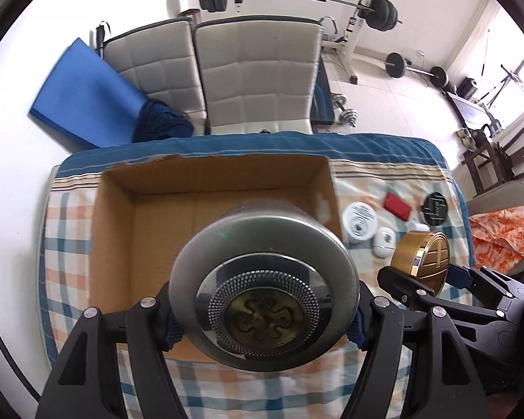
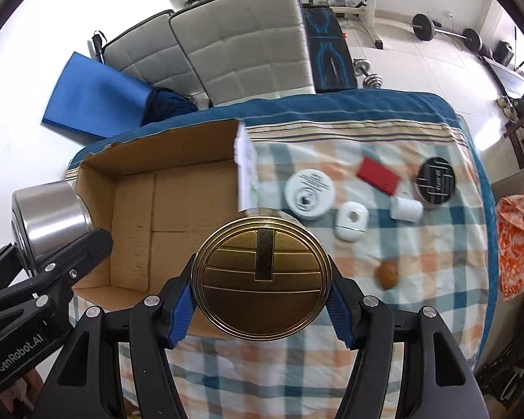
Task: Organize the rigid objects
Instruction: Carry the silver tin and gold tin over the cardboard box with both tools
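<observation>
My left gripper (image 1: 263, 317) is shut on a round silver tin (image 1: 262, 279) with a brass emblem, held above the near edge of the open cardboard box (image 1: 206, 181). The silver tin also shows in the right wrist view (image 2: 49, 216) at the left. My right gripper (image 2: 262, 300) is shut on a round gold tin (image 2: 262, 279), held above the box's near right corner (image 2: 178, 209). The gold tin shows in the left wrist view (image 1: 421, 258) at the right. The box is empty inside.
On the checked cloth (image 2: 332, 349) right of the box lie a white round jar (image 2: 309, 192), a red flat case (image 2: 377, 174), a black round tin (image 2: 435, 181), two small white items (image 2: 351, 223), and a brown nut-like object (image 2: 387, 274). White chairs (image 1: 255, 73) stand behind the table.
</observation>
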